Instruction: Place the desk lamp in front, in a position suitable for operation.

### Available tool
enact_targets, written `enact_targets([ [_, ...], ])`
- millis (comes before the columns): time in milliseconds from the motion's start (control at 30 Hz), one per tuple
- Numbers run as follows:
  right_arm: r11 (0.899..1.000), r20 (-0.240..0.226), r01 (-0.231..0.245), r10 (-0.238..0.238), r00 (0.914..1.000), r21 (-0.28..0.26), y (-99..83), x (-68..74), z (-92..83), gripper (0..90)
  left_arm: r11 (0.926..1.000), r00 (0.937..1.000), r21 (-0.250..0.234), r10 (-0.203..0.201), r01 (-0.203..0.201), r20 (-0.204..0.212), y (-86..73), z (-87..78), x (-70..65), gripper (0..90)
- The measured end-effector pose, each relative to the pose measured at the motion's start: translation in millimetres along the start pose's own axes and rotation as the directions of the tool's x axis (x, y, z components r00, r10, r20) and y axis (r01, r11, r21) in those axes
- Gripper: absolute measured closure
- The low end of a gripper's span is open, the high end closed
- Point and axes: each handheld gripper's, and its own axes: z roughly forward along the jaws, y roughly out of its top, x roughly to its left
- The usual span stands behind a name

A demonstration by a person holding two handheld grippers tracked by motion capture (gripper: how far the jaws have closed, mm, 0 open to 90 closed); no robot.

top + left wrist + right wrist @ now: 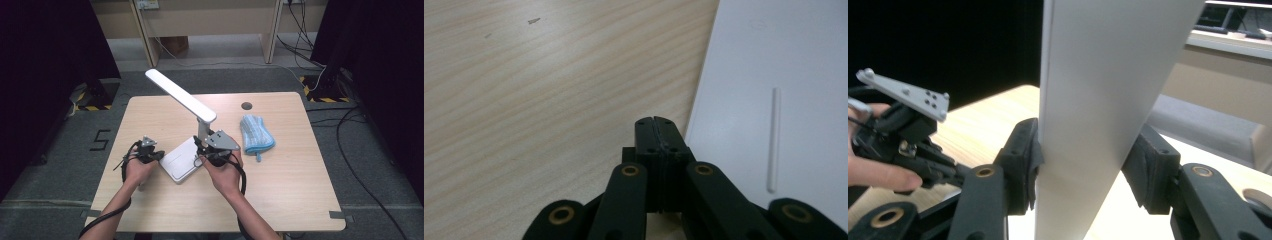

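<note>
Two grippers at a white desk lamp on a wooden table.

From the high view, the table (pixel 280 175) carries the desk lamp (pixel 186 102) near its middle, base flat and long head slanting up and away to the left, with a blue cloth (pixel 255 132) lying just to its right (folded, well clear of both hands). The right gripper (pixel 209 148) sits at the lamp's upright post; the right gripper view shows what the high view cannot, the post (pixel 1098 100) clamped between the two pads, one on each side. The left gripper (pixel 161 155) rests at the left edge of the base; its own view shows the jaws pressed together on nothing, tips over bare wood just beside the white base (pixel 774 75).
</note>
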Motion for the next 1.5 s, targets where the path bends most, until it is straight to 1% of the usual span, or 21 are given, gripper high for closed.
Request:
enact_targets([
  [33,1.0,-0.015,-0.008,0.007,0.9999,-0.009,1.3,-3.2,-0.5,52.1,1.0,0.9999,0.0,0.0,0.0,0.013,-0.7,-0.6,-3.1,89.5],
  [100,1.0,-0.022,-0.006,0.005,0.9998,-0.013,2.4,-5.2,-0.7,52.2,0.9999,0.9998,0.007,0.007,-0.008,0.019,-0.8,-1.5,-4.8,89.5],
  [133,1.0,-0.029,-0.014,0.014,0.9995,-0.015,3.3,-6.3,-1.3,52.3,0.9999,0.9996,0.009,0.012,-0.013,0.024,-1.0,-1.9,-7.1,89.6],
  [233,1.0,-0.058,-0.009,0.007,0.9983,-0.029,5.9,-12.4,-1.5,52.5,0.9996,0.9992,0.013,0.024,-0.025,0.031,-1.3,-2.6,-14.9,89.6],
  [267,1.0,-0.058,-0.02,0.019,0.9981,-0.023,6.0,-13.8,-2.7,52.5,0.9995,0.9991,0.013,0.028,-0.029,0.033,-1.6,-2.8,-17.1,89.6],
  [367,1.0,-0.073,-0.005,0.003,0.9973,-0.029,5.9,-23.5,-4.5,52.5,0.9992,0.9986,0.015,0.036,-0.037,0.038,-2.3,-3.4,-26.1,89.7],
  [433,1.0,-0.08,-0.005,0.003,0.9968,-0.028,6.1,-25.2,-5.1,52.4,0.9989,0.9985,0.022,0.042,-0.042,0.034,-2.3,-4.1,-28.9,89.7],
  [467,1.0,-0.087,-0.009,0.007,0.9962,-0.024,6.3,-27.4,-5.7,52.4,0.9988,0.9982,0.021,0.044,-0.045,0.042,-2.4,-4.2,-31.3,89.7],
  [500,0.999,-0.082,-0.01,0.007,0.9966,-0.03,5.4,-32.2,-7.1,52.3,0.9987,0.9977,0.023,0.044,-0.045,0.052,-2.9,-4.7,-36.5,89.7],
  [633,0.999,-0.073,-0.018,0.016,0.9972,-0.029,2.8,-38.3,-9.5,52.3,0.9983,0.9967,0.026,0.05,-0.052,0.065,-3.7,-5.7,-44.1,89.7],
  [767,0.999,-0.051,-0.035,0.034,0.9981,-0.011,-3.4,-51.3,-15.1,53.0,0.9972,0.9947,0.032,0.064,-0.067,0.081,-4.2,-6.8,-55.2,89.7],
  [800,0.999,-0.051,-0.035,0.034,0.9981,-0.011,-3.4,-51.3,-15.1,53.0,0.9971,0.9938,0.036,0.064,-0.067,0.091,-4.3,-7.2,-58.0,89.7],
  [867,0.999,-0.043,-0.044,0.043,0.9981,-0.015,-3.2,-57.1,-18.4,53.8,0.9966,0.9914,0.038,0.069,-0.074,0.111,-4.7,-7.4,-64.5,89.7],
  [1000,0.999,-0.04,-0.049,0.048,0.998,-0.02,-1.6,-61.2,-20.7,54.8,0.994,0.9867,0.047,0.092,-0.099,0.135,-4.8,-8.4,-78.6,89.8],
  [1133,0.996,-0.042,-0.083,0.081,0.9958,-0.026,-0.3,-65.8,-22.2,56.6,0.9924,0.9805,0.047,0.105,-0.114,0.166,-6.5,-9.9,-91.7,89.8],
  [1167,0.996,-0.034,-0.087,0.086,0.9957,-0.025,0.4,-67.8,-24.1,57.4,0.9912,0.9784,0.05,0.112,-0.122,0.174,-7.5,-11.2,-97.3,89.7],
  [1267,0.994,-0.034,-0.107,0.106,0.9938,-0.031,0.2,-67.7,-24.8,58.0,0.9906,0.9767,0.049,0.117,-0.128,0.18,-8.3,-12.1,-101.9,89.7],
  [1300,0.994,-0.027,-0.1,0.099,0.9947,-0.037,0.2,-68.7,-25.3,58.3,0.9904,0.976,0.046,0.12,-0.13,0.182,-8.6,-12.5,-103.5,89.7],
  [1333,0.993,-0.027,-0.109,0.108,0.9937,-0.038,0.0,-68.3,-25.8,58.5,0.9896,0.9752,0.045,0.126,-0.136,0.182,-8.7,-12.9,-104.9,89.6],
  [1433,0.993,-0.022,-0.107,0.106,0.9941,-0.045,-0.5,-69.6,-26.9,58.8,0.9896,0.9756,0.044,0.127,-0.137,0.179,-8.4,-13.4,-108.2,88.5],
  [1500,0.992,-0.024,-0.118,0.117,0.9929,-0.042,-0.7,-71.9,-27.8,59.1,0.9886,0.9739,0.041,0.135,-0.145,0.182,-7.2,-12.8,-112.8,88.3],
])
